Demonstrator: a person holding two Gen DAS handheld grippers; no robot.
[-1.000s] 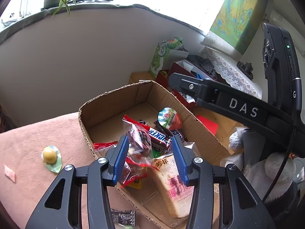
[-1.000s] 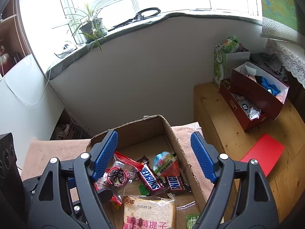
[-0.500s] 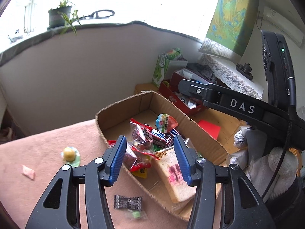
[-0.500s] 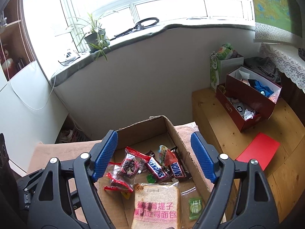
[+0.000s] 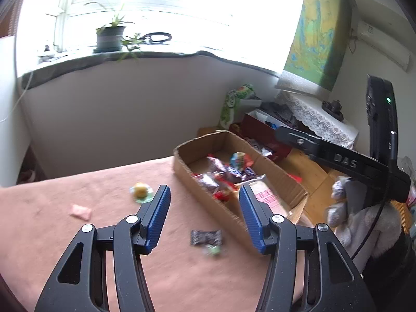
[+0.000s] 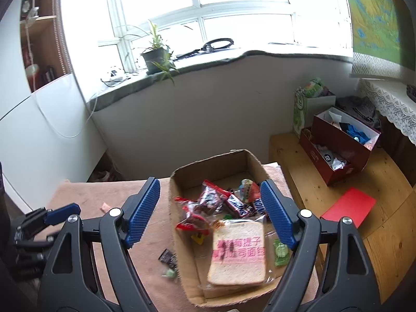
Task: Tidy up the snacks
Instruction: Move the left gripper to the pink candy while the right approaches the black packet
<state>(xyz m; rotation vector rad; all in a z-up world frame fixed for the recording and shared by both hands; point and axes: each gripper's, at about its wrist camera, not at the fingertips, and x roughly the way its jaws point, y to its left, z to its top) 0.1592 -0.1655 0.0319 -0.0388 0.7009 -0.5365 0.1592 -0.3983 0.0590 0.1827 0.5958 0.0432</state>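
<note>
- Cardboard box [image 6: 182, 236] sits on the pink cloth [image 5: 78, 234], holding most of the snacks: red-wrapped candies [image 6: 205, 200], chocolate bars [image 6: 238, 206], a round colourful sweet [image 6: 248, 187], a bagged bread slice [image 6: 238, 252] and a small green packet [image 6: 281, 251].
- Box bottom edge is cut off by the right wrist view's frame, and its near corner is hidden behind the right gripper's finger.
- Left gripper [image 5: 205, 218] hangs over the cloth with its jaws opening and nothing between the blue pads.
- Right gripper [image 6: 210, 212] hangs above the box, spread wide and holding nothing; the snacks seen between its fingers lie below in the box.
- Dark wrapped candy [image 5: 206, 237] lies on the cloth just outside the box wall, with a small green sweet [image 5: 213, 250] beside it; both are blurred and their print is unreadable.
- Yellow sweet on a green wrapper [image 5: 140, 192] rests farther out on the cloth, smeared by blur.
- Pink scrap [image 5: 80, 211] lies well apart from the box; what it is cannot be told.
- Box contents in the left wrist view are too blurred to tell apart.
</note>
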